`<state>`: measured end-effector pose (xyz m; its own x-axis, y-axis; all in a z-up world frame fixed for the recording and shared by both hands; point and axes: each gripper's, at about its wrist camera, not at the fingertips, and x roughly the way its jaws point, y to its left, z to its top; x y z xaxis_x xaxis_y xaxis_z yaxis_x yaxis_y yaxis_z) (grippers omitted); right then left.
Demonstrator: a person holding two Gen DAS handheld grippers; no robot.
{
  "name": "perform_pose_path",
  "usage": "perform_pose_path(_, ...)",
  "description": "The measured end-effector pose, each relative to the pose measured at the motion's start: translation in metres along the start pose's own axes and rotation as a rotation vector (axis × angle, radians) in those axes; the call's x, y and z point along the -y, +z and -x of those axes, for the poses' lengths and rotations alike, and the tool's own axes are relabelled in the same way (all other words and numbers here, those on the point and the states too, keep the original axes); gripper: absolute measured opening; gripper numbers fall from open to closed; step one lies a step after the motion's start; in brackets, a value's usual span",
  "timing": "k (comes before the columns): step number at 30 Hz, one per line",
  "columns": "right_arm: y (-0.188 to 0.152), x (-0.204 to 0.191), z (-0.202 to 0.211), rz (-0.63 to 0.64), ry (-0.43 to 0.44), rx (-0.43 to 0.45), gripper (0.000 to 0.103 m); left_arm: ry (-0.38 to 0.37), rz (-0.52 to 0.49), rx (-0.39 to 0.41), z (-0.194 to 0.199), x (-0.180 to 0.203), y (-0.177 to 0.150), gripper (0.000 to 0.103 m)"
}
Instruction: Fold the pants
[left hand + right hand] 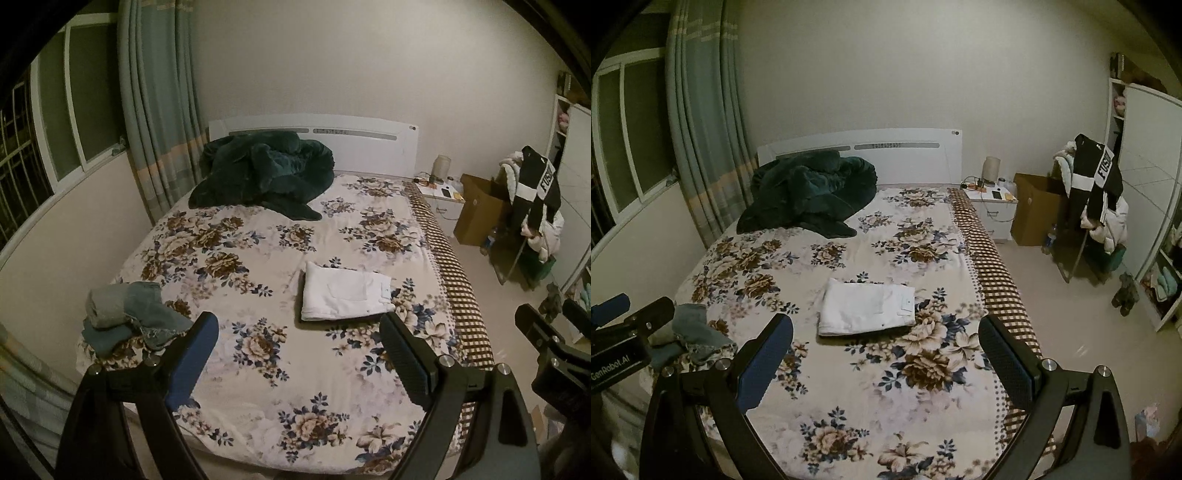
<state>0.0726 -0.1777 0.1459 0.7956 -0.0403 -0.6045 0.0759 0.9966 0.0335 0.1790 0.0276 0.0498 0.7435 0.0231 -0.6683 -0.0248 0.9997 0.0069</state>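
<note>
White pants (345,291) lie folded into a neat rectangle on the floral bed (258,387), right of its middle; they also show in the right wrist view (868,306). My left gripper (299,332) is open and empty, held above the bed's near end, short of the pants. My right gripper (886,334) is open and empty too, just short of the pants. The right gripper shows at the right edge of the left wrist view (546,332); the left one shows at the left edge of the right wrist view (624,314).
A pile of blue-grey jeans (129,314) sits at the bed's near left corner. A dark green blanket (262,170) is bunched by the headboard. A nightstand (439,192), cardboard box (480,210) and clothes-laden chair (532,206) stand right of the bed.
</note>
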Motion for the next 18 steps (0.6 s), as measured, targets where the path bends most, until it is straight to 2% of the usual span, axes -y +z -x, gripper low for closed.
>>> perform_pose_path(1, 0.0, -0.001, 0.01, -0.004, -0.003, 0.004, 0.103, -0.009, 0.005, -0.002, 0.003, -0.001, -0.002, 0.101)
perform_pose_path(2, 0.0, -0.002, 0.011, -0.005, -0.003, 0.005, 0.103, -0.015, 0.005, 0.0, 0.005, -0.002, -0.003, 0.102)
perform_pose_path(9, -0.003, -0.01, 0.034, 0.005, -0.018, 0.005, 0.103, -0.01, -0.005, 0.0, 0.015, -0.001, -0.012, 0.103)
perform_pose_path(18, -0.005, -0.009, 0.031, 0.008, -0.013, -0.013, 0.103, 0.009, -0.005, 0.018, 0.025, -0.001, -0.016, 0.103)
